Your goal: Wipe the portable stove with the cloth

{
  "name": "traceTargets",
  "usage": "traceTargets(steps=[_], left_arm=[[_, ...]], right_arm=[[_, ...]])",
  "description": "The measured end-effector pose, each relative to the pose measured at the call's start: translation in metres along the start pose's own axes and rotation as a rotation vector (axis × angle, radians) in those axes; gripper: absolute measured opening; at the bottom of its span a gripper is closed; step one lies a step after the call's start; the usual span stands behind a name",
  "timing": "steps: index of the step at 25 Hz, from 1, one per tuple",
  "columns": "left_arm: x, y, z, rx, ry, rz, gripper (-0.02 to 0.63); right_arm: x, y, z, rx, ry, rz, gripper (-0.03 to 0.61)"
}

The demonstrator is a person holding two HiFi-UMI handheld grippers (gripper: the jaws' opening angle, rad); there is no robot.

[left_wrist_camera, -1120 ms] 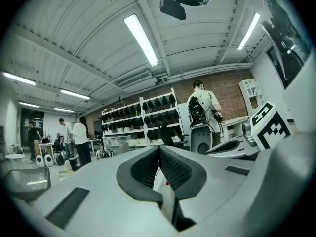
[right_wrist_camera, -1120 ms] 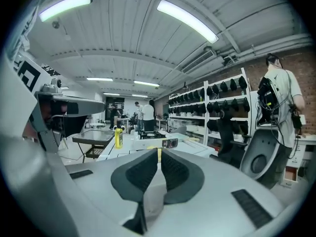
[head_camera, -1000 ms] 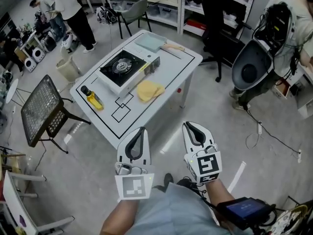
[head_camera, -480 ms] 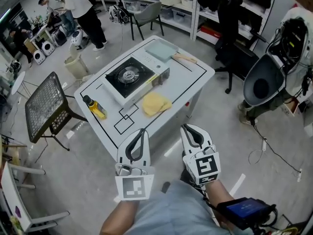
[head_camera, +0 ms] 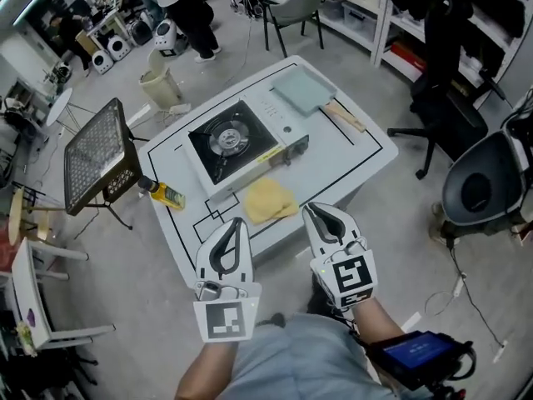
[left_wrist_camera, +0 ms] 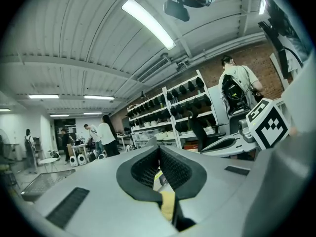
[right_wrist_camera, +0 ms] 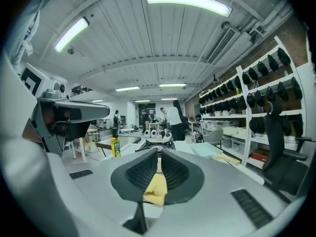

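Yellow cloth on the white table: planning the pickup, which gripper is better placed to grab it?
Right, narrowly: the right gripper points straight at the yellow cloth; the left gripper sits off its near corner.

Looks along the left gripper (left_wrist_camera: 159, 152), jaws together at the front, nothing pinched. Shows a strip of yellow cloth (left_wrist_camera: 168, 206) low in the opening behind, shelves (left_wrist_camera: 190, 107) beyond, people (left_wrist_camera: 105, 135) standing far left, a long ceiling light (left_wrist_camera: 148, 16) overhead.
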State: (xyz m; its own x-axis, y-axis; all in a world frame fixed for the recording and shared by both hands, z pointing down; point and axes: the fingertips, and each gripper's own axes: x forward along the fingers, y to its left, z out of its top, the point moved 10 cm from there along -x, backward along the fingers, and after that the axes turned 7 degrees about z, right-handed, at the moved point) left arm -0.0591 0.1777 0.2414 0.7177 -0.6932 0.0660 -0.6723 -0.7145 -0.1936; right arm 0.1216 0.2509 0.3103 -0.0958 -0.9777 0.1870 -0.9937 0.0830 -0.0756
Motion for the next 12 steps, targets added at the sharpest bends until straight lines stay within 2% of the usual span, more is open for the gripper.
traceTargets(steps=[6, 12], left_arm=[[0.034, -0.015, 0.024, 0.002, -0.022, 0.146, 0.018], [0.04, -0.013, 0.026, 0.017, -0.011, 0.241, 0.018]], right_arm=[[0.034, -0.048, 0.032, -0.055, -0.033, 0.176, 0.055], [0.057, -0.055, 0.041, -0.094, -0.031, 0.307, 0.055]])
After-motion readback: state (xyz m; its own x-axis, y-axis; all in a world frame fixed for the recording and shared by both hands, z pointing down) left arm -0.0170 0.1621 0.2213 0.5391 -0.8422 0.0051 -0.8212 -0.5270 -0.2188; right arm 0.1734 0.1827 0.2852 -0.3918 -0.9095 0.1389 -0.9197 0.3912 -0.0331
